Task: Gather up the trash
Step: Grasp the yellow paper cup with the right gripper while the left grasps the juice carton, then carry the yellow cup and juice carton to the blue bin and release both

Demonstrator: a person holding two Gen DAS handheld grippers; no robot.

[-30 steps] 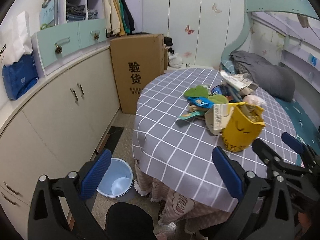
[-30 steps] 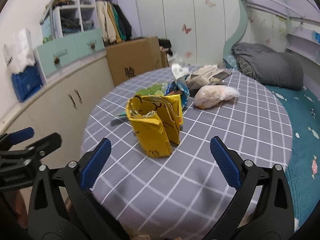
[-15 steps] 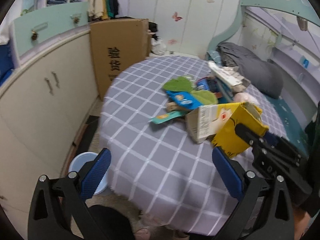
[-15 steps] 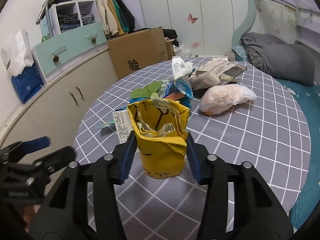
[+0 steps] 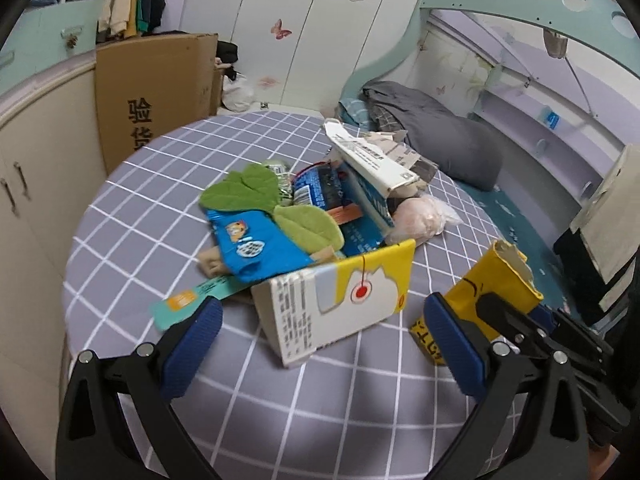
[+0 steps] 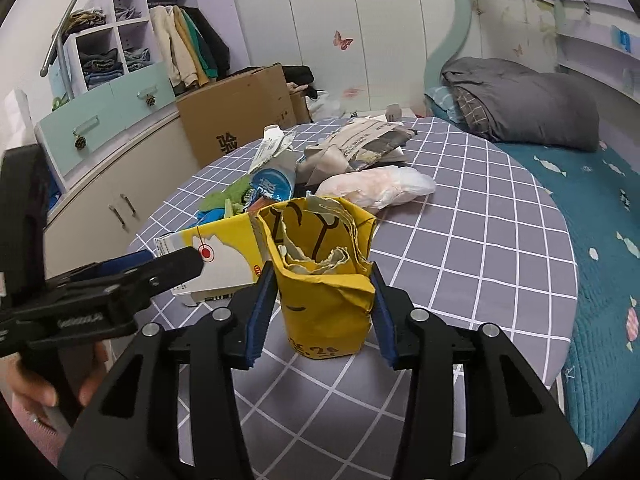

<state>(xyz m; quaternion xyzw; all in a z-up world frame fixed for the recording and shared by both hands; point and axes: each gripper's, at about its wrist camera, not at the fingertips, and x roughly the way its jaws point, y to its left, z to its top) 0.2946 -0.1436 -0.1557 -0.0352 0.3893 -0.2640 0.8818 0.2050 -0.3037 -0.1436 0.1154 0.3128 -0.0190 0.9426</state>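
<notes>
Right gripper (image 6: 322,312) jaws hide the torn yellow bag's (image 6: 324,280) sides.

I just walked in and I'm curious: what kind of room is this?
Most likely a child's bedroom: a bed with a teal frame and grey bedding, butterfly stickers on the wall, and shelves of folded clothes.

A round table (image 6: 480,240) with a grey checked cloth stands in the middle of the room. On the right is a bed (image 6: 592,200) with a blue cover and a grey blanket (image 6: 520,100). The far wall (image 6: 332,20) is pale with butterfly stickers (image 6: 343,39). On the left are cream cupboards (image 6: 120,184), mint drawers (image 6: 104,112), hanging clothes (image 6: 188,52) and a big brown box (image 6: 240,108).
</notes>
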